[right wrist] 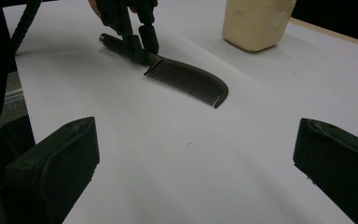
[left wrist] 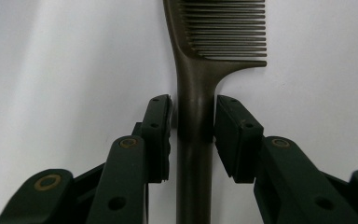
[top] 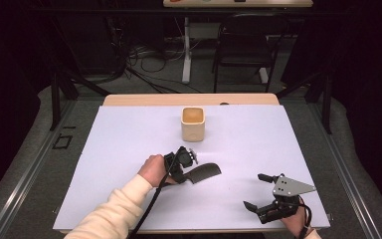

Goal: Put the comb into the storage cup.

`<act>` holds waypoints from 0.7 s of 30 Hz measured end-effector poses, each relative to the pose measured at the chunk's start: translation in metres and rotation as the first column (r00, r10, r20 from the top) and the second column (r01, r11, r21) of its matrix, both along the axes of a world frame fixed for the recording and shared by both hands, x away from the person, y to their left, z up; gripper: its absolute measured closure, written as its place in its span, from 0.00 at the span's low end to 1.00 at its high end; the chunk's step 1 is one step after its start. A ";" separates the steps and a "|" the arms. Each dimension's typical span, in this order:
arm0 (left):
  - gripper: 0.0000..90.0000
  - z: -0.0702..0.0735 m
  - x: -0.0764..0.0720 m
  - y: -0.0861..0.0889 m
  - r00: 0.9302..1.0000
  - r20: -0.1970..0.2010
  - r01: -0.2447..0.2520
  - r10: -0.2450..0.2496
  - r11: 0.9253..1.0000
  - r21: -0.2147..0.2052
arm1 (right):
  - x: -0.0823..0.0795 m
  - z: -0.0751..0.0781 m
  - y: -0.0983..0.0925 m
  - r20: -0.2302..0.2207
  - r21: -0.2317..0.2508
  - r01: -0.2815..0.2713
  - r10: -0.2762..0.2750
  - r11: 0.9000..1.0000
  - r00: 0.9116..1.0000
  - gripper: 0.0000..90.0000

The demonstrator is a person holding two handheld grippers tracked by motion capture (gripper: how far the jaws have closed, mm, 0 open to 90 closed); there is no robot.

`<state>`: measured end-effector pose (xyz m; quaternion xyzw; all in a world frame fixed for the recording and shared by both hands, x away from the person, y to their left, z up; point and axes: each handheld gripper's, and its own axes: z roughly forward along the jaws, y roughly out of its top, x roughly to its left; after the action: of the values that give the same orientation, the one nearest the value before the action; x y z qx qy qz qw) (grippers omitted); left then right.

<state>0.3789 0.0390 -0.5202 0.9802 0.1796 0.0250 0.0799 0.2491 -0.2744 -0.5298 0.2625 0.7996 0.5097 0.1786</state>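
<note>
Dark, brownish-black plastic comb (left wrist: 200,70), lying flat on the white tabletop sheet (top: 129,139). In the left gripper view, long axis straight up and down, in line with the jaws: handle toward the camera, toothed head farther out, beyond the jaw tips, teeth fanning to the right. Handle seated squarely between the two pads of the left gripper (left wrist: 193,119); left pad just beside or barely touching the handle, right pad hard against it, so clamped on the handle near its neck, just below the teeth. In the high view, same gripper (top: 181,167) held in a hand in a cream sleeve, comb (top: 204,173) sticking out to the right of the jaws, long axis roughly level across the table, tilting slightly up toward the far side. Cream square cup (top: 193,123) well beyond those jaws, standing upright, apart from the comb. Farther right, right gripper (top: 254,191) near the front edge, jaws wide apart with nothing between them. In the right gripper view, comb (right wrist: 186,79) well ahead of those open jaws, handle to the upper left under the other gripper, curved head pointing lower right, teeth facing the camera.
</note>
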 end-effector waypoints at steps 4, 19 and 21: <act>0.73 -0.003 0.001 -0.003 1.000 -0.012 0.003 -0.003 1.000 0.005 | 0.000 0.000 0.000 -0.003 -0.002 -0.001 0.001 1.000 1.000 0.00; 0.80 -0.004 0.004 -0.003 0.999 -0.034 -0.014 0.013 1.000 -0.007 | 0.000 0.000 0.000 -0.001 -0.001 -0.002 0.002 1.000 1.000 0.00; 0.80 -0.003 0.004 -0.003 0.999 -0.034 -0.015 0.015 1.000 -0.007 | 0.000 0.000 0.000 -0.001 0.000 -0.002 0.002 1.000 1.000 0.00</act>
<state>0.3830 0.0358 -0.5235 0.9788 0.1884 0.0085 0.0803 0.2490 -0.2747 -0.5297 0.2621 0.8000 0.5096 0.1777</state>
